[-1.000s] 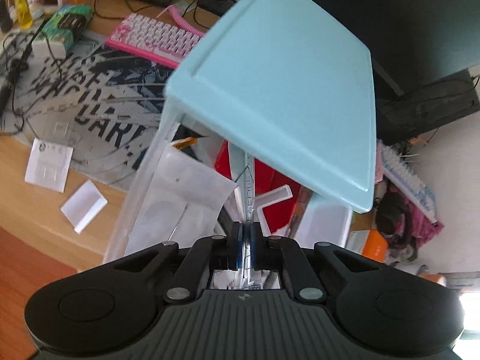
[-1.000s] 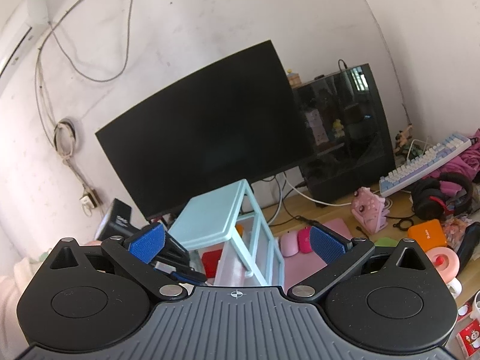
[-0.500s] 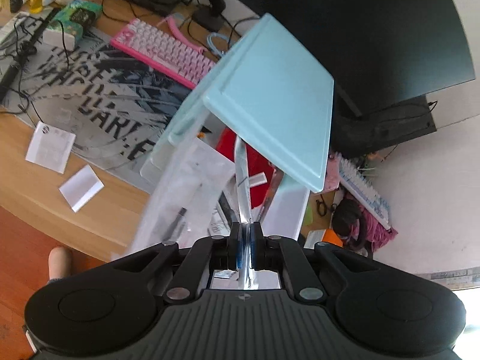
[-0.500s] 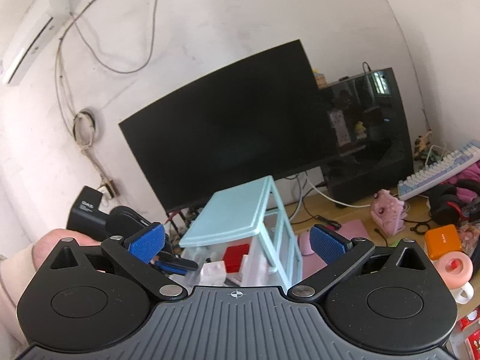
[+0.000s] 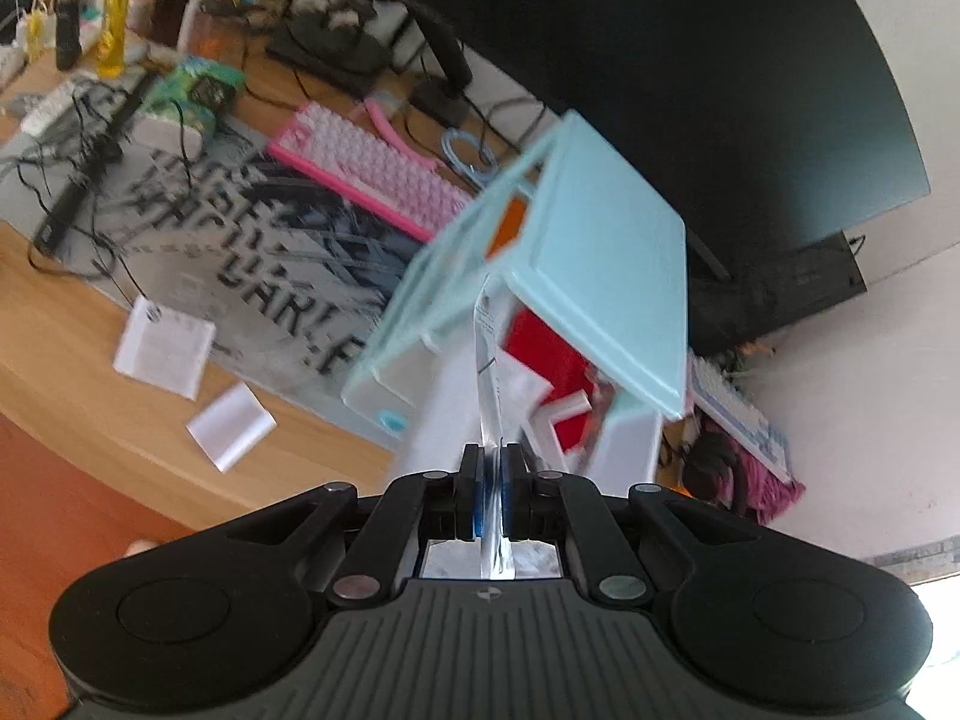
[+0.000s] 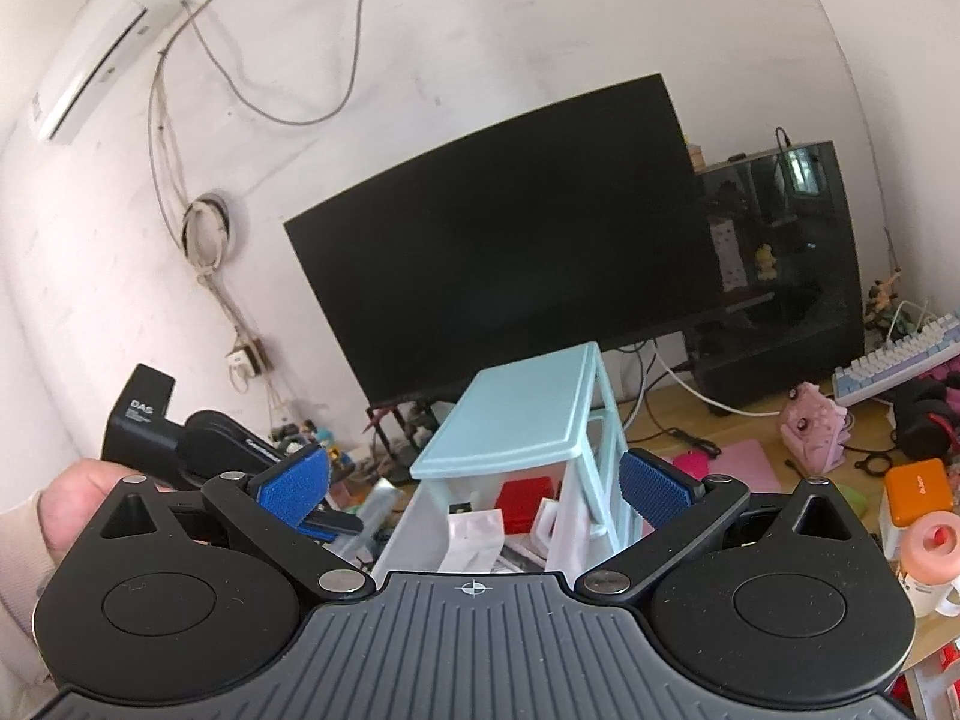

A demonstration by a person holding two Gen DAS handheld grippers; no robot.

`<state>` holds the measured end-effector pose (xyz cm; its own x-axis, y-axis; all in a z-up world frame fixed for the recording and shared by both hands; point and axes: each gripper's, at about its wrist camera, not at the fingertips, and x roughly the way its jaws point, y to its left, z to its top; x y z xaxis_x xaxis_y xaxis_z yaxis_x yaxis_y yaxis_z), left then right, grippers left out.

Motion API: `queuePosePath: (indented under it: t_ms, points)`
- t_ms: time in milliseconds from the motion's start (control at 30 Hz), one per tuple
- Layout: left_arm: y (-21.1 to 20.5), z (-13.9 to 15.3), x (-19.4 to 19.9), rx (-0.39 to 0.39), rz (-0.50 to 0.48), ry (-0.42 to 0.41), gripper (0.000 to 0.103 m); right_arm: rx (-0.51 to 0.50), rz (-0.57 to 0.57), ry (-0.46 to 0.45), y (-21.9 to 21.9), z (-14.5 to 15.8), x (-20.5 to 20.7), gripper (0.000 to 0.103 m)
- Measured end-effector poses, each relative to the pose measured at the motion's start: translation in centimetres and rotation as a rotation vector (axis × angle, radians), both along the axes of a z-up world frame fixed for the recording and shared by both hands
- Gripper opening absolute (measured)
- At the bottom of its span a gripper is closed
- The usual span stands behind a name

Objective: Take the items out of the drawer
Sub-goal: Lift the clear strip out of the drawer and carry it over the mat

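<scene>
Our left tongs [image 5: 491,483] pinch a thin clear packet [image 5: 487,360] edge-on, lifted above the open drawer [image 6: 420,531]. Our right tongs [image 6: 474,483] hang spread and empty. The slick packet may slip from so narrow a grip.

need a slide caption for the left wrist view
Left hand-held gripper pinching a clear plastic packet edge-on, above the open white drawer of a light-blue organizer.
</scene>
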<state>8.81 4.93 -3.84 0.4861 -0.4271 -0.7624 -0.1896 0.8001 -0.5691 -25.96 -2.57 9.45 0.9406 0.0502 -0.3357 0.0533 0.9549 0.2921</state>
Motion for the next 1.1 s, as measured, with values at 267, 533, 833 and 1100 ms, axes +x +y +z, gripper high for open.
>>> queuePosePath:
  t_ms: [267,533,833,1100]
  points:
    - [3.0,-2.2,-0.4,0.17,0.095,-0.097,0.009,-0.025,0.02,0.013,1.8,0.0,0.4,0.103]
    - [4.7,-6.9,-0.4,0.33,0.205,-0.177,0.009,-0.046,0.032,0.047,4.0,-1.4,1.9,0.103]
    - [6.5,-12.8,1.2,0.448,0.282,-0.103,0.009,-0.074,0.053,0.111,7.0,-4.0,3.7,0.103]
    - [6.0,-18.2,3.0,0.553,0.231,-0.049,0.009,-0.094,0.068,0.168,9.0,-5.4,5.0,0.103]
